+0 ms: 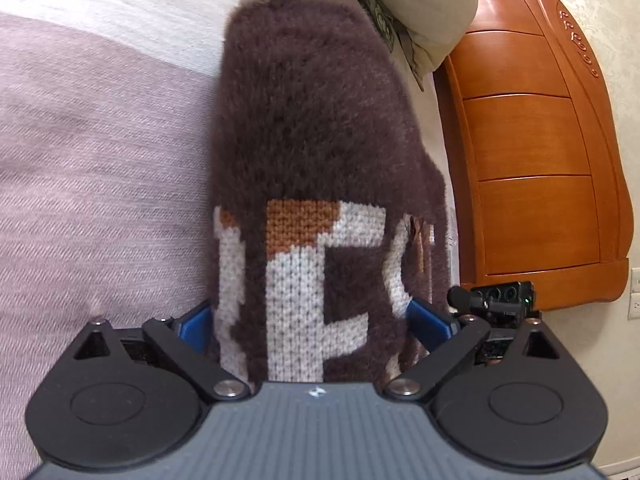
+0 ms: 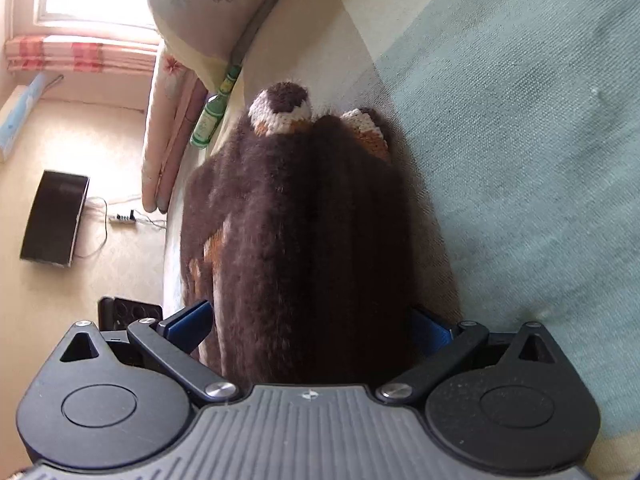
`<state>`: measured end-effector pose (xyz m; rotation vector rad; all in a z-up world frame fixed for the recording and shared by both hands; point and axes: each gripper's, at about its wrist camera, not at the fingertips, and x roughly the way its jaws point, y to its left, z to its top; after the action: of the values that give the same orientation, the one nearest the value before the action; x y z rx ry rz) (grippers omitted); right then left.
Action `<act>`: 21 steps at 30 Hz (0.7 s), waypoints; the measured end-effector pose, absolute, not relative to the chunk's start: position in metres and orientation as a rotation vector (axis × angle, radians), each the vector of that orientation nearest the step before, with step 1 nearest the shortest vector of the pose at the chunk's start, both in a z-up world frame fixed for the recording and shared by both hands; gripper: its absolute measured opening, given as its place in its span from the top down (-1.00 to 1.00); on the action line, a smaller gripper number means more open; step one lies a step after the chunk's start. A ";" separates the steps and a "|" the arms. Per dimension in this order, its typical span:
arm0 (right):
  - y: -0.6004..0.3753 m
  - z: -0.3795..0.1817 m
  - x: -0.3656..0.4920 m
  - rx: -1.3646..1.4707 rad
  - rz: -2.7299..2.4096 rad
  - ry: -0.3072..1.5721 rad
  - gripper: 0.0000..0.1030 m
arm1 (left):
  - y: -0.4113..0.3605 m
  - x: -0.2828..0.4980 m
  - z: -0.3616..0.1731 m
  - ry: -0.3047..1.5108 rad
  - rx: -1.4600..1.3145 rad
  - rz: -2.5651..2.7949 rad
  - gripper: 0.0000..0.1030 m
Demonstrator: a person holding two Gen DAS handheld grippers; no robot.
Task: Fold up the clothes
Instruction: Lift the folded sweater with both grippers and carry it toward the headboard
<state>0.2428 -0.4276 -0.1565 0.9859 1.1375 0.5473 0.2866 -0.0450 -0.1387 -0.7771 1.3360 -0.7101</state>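
1. Left wrist view: we see the left gripper (image 1: 310, 322) with both blue pads (image 1: 195, 326) pressed against the sides of a brown sweater (image 1: 308, 120); the tongs are clenched on the cloth, which fills the whole gap between them.
2. Material: the sweater is a fuzzy, long-napped dark brown knit. Near the left gripper a flat, ribbed inlay of cream and orange stitches forms blocky letter shapes.
3. Position: the sweater lies on a bed cover (image 1: 88, 168) of coarse woven fabric, mauve-grey in this view, with a paler band farther away.
4. Long axis: the bunched sweater runs straight away from the left gripper toward a cream pillow (image 1: 424, 4), narrowing to a rounded far end.
5. Beside the bed stands a glossy orange wooden headboard (image 1: 532, 152) with curved panels.
6. Right wrist view: the right gripper (image 2: 308, 330) likewise grasps the sweater (image 2: 304, 216), blue pads (image 2: 192, 322) tight on either side of a thick fold.
7. Here the sweater forms two lengthwise ridges running away from the right gripper; two cuff-like ends (image 2: 280, 110) of cream and orange knit show at the far tip.
8. A green bottle (image 2: 212, 116) lies just beyond the sweater, next to a floral pillow (image 2: 208, 4).
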 end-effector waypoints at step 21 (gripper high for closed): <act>-0.409 -0.160 0.254 0.960 0.641 1.159 -1.00 | -0.077 0.305 -0.141 1.363 -0.750 -0.786 -0.96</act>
<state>0.2539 -0.4085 -0.1595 0.9602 1.1589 0.6406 0.3052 -0.0767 -0.1410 -0.7497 1.3626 -0.7860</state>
